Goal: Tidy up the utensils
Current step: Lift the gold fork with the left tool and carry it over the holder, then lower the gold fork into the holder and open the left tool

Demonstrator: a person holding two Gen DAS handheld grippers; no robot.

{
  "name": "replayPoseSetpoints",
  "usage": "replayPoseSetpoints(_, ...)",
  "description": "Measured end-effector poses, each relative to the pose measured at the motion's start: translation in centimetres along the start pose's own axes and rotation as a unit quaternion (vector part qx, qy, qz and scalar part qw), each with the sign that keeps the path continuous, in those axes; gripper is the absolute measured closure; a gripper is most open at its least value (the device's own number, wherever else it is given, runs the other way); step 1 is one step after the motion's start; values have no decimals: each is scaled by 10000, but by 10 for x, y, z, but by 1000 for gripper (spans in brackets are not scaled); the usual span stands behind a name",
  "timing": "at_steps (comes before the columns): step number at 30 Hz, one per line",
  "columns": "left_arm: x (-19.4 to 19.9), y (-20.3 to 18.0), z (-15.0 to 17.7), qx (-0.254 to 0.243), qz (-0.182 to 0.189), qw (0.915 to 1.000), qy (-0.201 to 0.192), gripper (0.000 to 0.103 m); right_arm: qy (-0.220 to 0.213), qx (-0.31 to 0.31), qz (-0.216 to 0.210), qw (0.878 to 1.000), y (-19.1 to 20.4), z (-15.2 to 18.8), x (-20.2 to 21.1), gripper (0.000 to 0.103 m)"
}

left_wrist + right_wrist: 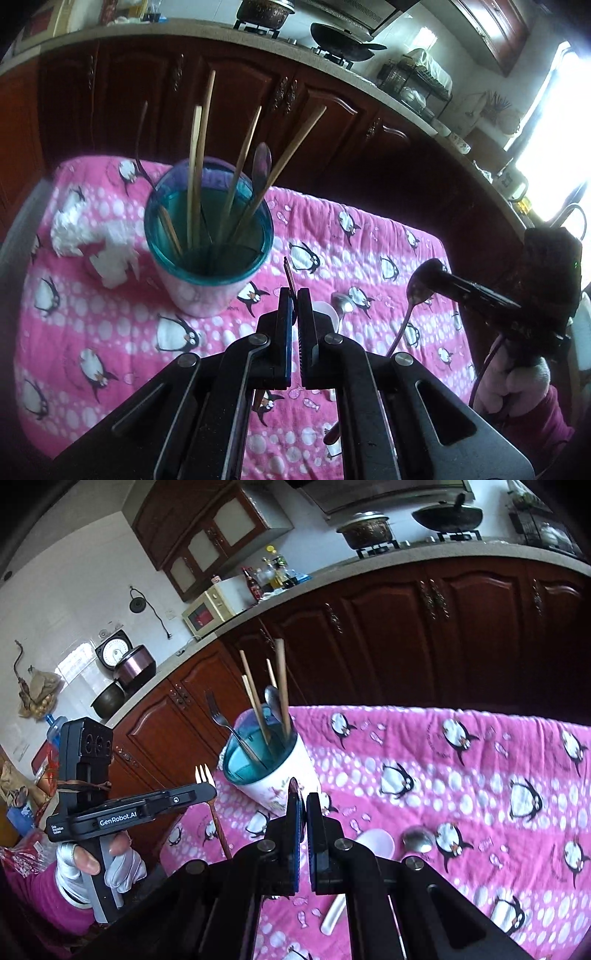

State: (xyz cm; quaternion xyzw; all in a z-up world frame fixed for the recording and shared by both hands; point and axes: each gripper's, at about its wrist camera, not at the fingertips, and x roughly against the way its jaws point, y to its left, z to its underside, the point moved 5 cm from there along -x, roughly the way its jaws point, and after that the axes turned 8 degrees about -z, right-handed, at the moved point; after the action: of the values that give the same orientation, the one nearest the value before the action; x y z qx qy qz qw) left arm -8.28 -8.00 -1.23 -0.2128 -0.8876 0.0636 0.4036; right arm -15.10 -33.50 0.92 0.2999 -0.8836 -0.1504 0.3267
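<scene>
Fingers of the left gripper (294,295) are pinched nearly together on a slim fork (205,775), whose gold tines rise above the tips in the right wrist view and whose thin edge shows between the pads in the left wrist view. Fingers of the right gripper (305,799) are likewise clamped on a metal spoon (417,291), its bowl up and its handle trailing down toward 7 o'clock in the left wrist view. At 10 o'clock from the left gripper a white cup with a teal rim (208,236) stands upright on the bench, which is covered by a pink penguin blanket (369,236). Inside it lean several wooden chopsticks (195,173), a spoon (261,162) and a steel fork (218,716). On the blanket at 1 o'clock from the left gripper lie a white plastic spoon (376,843) and, just beside it, a metal spoon (417,840). Crumpled white tissue (92,240) sits at 9 o'clock from the cup.
</scene>
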Motion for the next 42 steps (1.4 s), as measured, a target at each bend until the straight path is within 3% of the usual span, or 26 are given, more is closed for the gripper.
replayPoseSetpoints(16,32,3,-21,-55,-60,9993,-362,102,-194,226,11,9996,22,-39,1,100)
replayPoseSetpoints(24,64,30,-68,330,19,9960,-833,102,-543,475,66,9974,43,-85,8,100)
replayPoseSetpoints(27,68,39,-86,426,-20,9939,-1017,102,-752,622,289,9948,51,-106,6,100)
replayPoseSetpoints(34,38,55,-117,637,-171,9915,-1121,102,-1086,773,806,9878,58,-135,-23,100)
replayPoseSetpoints(37,21,58,-119,527,-432,9906,-1189,102,-1092,850,970,9856,60,-138,-41,100)
replayPoseSetpoints(42,-4,64,-114,557,-495,9910,-1114,102,-956,965,1124,9843,56,-134,-73,100)
